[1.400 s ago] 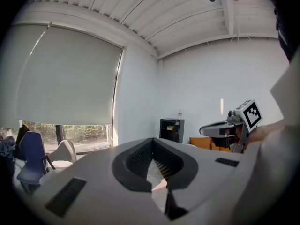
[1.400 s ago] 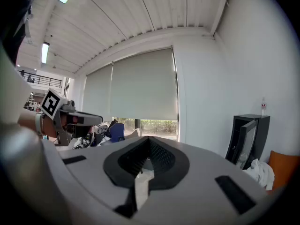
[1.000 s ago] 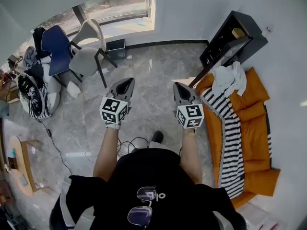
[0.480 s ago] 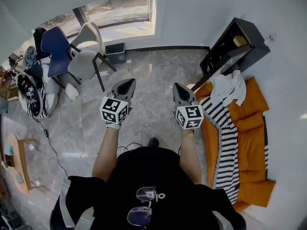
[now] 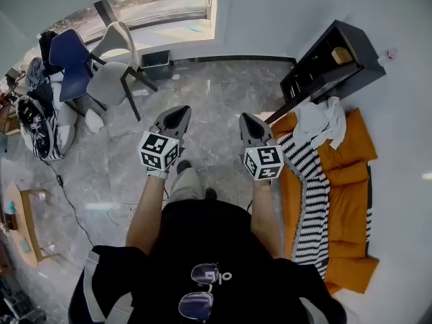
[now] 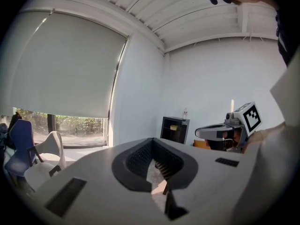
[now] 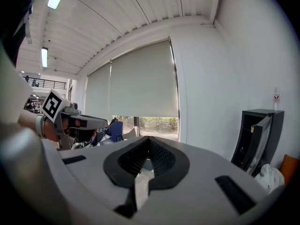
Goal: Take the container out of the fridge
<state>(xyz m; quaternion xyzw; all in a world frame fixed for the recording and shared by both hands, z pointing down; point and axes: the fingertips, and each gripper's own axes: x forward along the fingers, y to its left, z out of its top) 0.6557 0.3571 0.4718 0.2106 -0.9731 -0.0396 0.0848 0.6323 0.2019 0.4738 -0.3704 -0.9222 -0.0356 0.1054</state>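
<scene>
Both grippers are shut and empty. The left gripper point(image 5: 178, 113) and right gripper point(image 5: 248, 119) are held side by side over the grey marble floor point(image 5: 216, 86). No fridge shows plainly. The black cabinet point(image 5: 331, 63), its door ajar, seems the likeliest candidate, and a yellowish thing point(image 5: 341, 55) on its upper shelf may be the container. For a clean approach, square up to the cabinet's front and part the jaws before reaching in. An orange mattress point(image 5: 351, 208) lies just below the cabinet; chairs point(image 5: 101, 66) stand well to its left.
</scene>
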